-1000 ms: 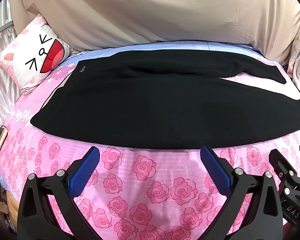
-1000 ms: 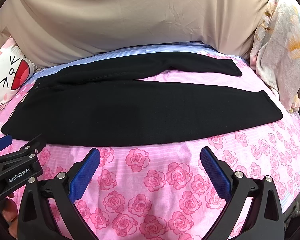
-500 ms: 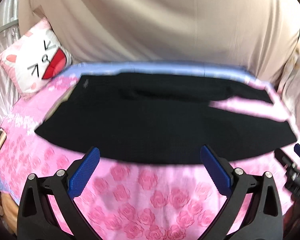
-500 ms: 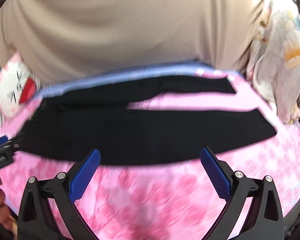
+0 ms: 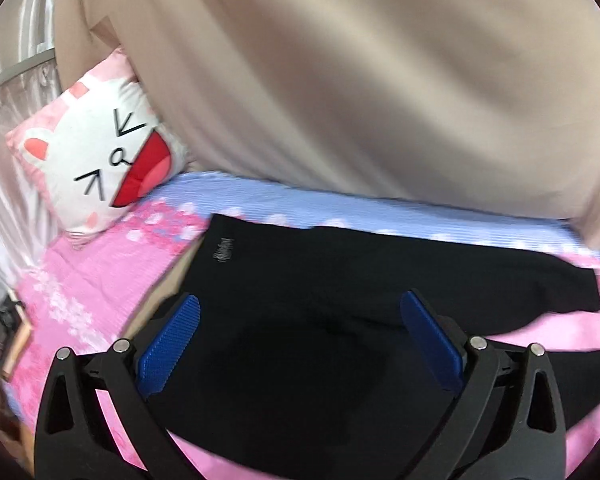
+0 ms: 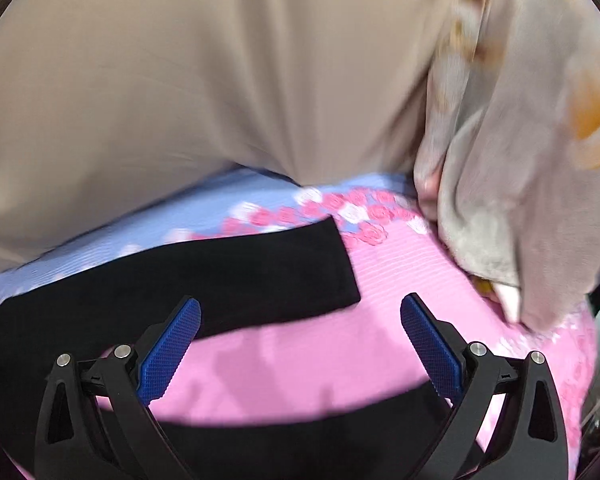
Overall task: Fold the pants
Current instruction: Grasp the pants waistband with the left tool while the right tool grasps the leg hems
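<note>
- My left gripper (image 5: 300, 340) stands with its jaws spread wide and nothing between the blue pads (image 5: 168, 346); it hangs over the upper part of the black pants (image 5: 340, 288), near the waistband end.
- The pants lie flat on the pink rose-print bedsheet (image 5: 100, 280), waist toward the left, legs running off to the right. A small pale logo (image 5: 223, 249) shows at the far corner of the waist.
- From the left wrist view I see the two legs split apart on the right, with a wedge of pink sheet between them.
- My right gripper (image 6: 300, 340) is also spread wide and grips nothing. It hangs over the gap of pink sheet between the two legs.
- In the right wrist view the far leg's cuff (image 6: 340, 264) ends square just beyond the pads, while the near leg (image 6: 300, 432) runs under the gripper frame at the bottom.
- A cartoon-face cushion (image 5: 100, 160) leans at the head of the bed, left of the waistband and apart from it.
- A beige curtain (image 5: 360, 80) hangs behind the bed, and a floral quilt (image 6: 520, 160) is bunched at the foot end, right of the far cuff.
- Both views are motion-blurred, so I cannot tell whether either gripper touches the cloth.
</note>
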Demonstrator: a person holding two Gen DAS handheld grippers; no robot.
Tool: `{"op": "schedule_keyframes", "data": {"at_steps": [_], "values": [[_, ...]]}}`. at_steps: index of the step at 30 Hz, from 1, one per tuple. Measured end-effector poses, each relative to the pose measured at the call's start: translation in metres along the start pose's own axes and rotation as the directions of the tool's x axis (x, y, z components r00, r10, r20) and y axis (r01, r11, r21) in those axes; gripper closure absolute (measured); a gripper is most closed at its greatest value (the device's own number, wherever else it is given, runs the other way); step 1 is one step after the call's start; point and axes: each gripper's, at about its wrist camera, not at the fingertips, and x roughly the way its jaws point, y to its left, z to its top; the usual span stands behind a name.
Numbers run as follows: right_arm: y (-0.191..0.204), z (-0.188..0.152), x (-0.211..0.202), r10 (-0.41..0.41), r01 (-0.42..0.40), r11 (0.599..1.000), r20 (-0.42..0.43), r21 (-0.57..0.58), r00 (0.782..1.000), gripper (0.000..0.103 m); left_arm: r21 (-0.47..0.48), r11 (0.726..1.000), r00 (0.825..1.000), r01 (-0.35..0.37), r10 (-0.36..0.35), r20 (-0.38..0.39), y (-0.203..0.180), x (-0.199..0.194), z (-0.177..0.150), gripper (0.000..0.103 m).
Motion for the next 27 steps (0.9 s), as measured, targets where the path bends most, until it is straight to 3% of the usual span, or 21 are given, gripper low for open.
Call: {"op": "schedule_keyframes", "data": {"at_steps": [4,11,13,14,16,17,21,27], "values": [[-0.014,0.018,0.07,-0.007,0.009,0.999,-0.061,0.041,0.998,0.006,0.0,0.997,0.997,-0.073,0.073,-0.032,0.01,0.053,0.008,0.005],[-0.01,0.027,0.136,-0.028,0.031,0.999,-0.127,0.023,0.991,0.006,-0.062,0.989,0.99,-0.131,0.127,-0.067,0.034,0.109,0.013,0.005],[-0.004,0.025,0.146,-0.028,0.027,1.0,-0.134,-0.008,0.991,0.021,-0.078,0.983,0.984,-0.163,0.157,-0.084,0.045,0.122,0.015,0.005],[0.001,0.023,0.149,-0.019,0.014,0.999,-0.144,-0.036,0.989,0.048,-0.091,0.981,0.982,-0.171,0.162,-0.096,0.052,0.128,0.016,0.005],[0.01,0.019,0.144,-0.033,0.025,0.997,-0.118,-0.067,0.993,0.065,-0.119,0.973,0.977,-0.197,0.185,-0.11,0.067,0.139,0.019,0.005],[0.013,0.018,0.14,-0.037,0.029,0.997,-0.109,-0.076,0.993,0.093,-0.125,0.969,0.973,-0.214,0.2,-0.114,0.073,0.144,0.021,0.005],[0.024,0.008,0.102,0.027,-0.03,0.996,-0.035,-0.081,0.999,0.095,-0.151,0.949,0.958,-0.278,0.263,-0.112,0.097,0.167,0.035,0.005],[0.04,-0.021,0.046,0.089,-0.088,0.992,0.016,-0.086,0.996,0.095,-0.25,0.935,0.957,-0.253,0.204,-0.204,0.132,0.229,0.057,0.005]]}}
